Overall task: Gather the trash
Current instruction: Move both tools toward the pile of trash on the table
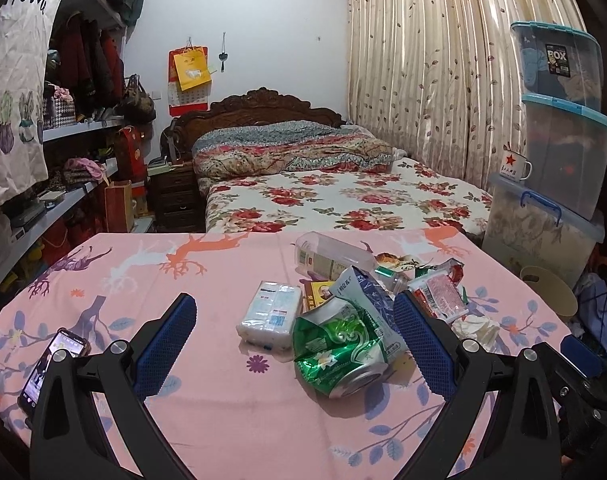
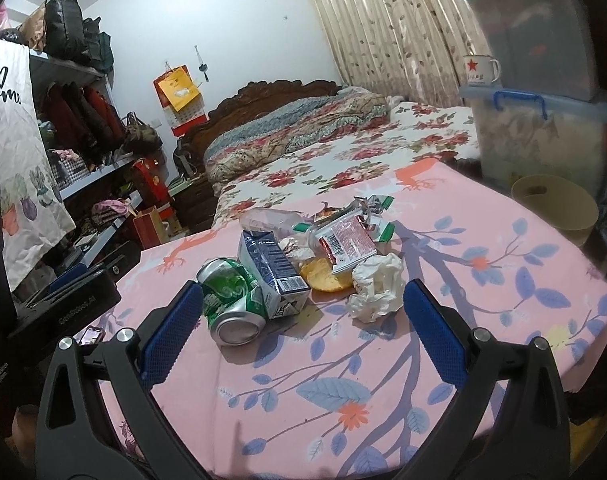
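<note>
A pile of trash lies on the pink table [image 1: 223, 408]: a crushed green can [image 1: 339, 352], a blue-white carton [image 1: 363, 288], a clear plastic bottle [image 1: 327, 256], a red-white wrapper [image 1: 439, 292], crumpled tissue [image 1: 479, 326] and a tissue pack [image 1: 273, 312]. My left gripper [image 1: 293, 340] is open, its jaws either side of the can and the pack, above the table. In the right wrist view the can [image 2: 231, 300], carton [image 2: 271, 268], wrapper [image 2: 347, 246], an orange cracker [image 2: 327, 276] and tissue [image 2: 377, 286] lie ahead of my open, empty right gripper [image 2: 299, 316].
A phone [image 1: 53, 368] lies at the table's left edge. A beige bin [image 2: 555, 204] stands off the table's right side by stacked storage boxes [image 1: 559, 120] with a mug [image 1: 515, 164]. A bed [image 1: 343, 196] is behind; shelves [image 1: 75, 184] on the left.
</note>
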Tool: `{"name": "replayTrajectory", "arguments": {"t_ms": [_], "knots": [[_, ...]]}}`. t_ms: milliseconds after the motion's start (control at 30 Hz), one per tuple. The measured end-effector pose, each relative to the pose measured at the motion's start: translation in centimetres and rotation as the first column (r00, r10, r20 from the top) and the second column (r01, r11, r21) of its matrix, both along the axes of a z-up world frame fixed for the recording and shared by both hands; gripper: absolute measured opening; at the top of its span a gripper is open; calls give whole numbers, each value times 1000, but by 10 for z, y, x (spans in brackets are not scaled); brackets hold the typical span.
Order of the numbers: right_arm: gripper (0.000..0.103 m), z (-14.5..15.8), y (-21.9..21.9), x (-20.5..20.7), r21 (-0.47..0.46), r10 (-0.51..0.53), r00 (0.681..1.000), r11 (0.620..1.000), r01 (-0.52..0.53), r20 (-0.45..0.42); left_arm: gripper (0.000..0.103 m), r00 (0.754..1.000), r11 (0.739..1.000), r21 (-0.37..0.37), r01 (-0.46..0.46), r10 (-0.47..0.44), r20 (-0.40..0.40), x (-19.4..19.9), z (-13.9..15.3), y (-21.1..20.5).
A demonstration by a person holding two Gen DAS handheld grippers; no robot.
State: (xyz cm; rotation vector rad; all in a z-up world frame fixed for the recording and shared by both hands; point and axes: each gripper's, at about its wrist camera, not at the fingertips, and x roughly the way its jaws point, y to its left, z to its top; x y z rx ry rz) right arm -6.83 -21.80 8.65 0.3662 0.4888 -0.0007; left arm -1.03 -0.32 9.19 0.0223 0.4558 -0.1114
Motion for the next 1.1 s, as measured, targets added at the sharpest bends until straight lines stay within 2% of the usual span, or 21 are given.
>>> {"name": "replayTrajectory", "arguments": {"t_ms": [200, 467, 867, 1000, 1100], "knots": [[86, -3, 2, 3, 9, 26, 1000, 1000, -26, -18, 94, 1000, 1000, 7, 0, 0, -7, -1, -4, -1], [79, -7, 2, 5, 18, 38, 999, 999, -38, -27, 94, 1000, 1000, 18, -8, 9, -24, 2, -10, -2], [79, -11, -1, 6, 18, 21, 999, 1000, -20, -31, 94, 999, 1000, 23, -9, 11, -46, 5, -17, -2], [80, -13, -3, 8, 26, 20, 999, 999, -19, -42, 94, 992, 999, -42, 24, -29, -121, 17, -21, 12], [84, -15, -6, 8, 36, 16, 999, 999, -14, -50, 94, 990, 996, -79, -34, 22, -142, 27, -24, 36]]}}
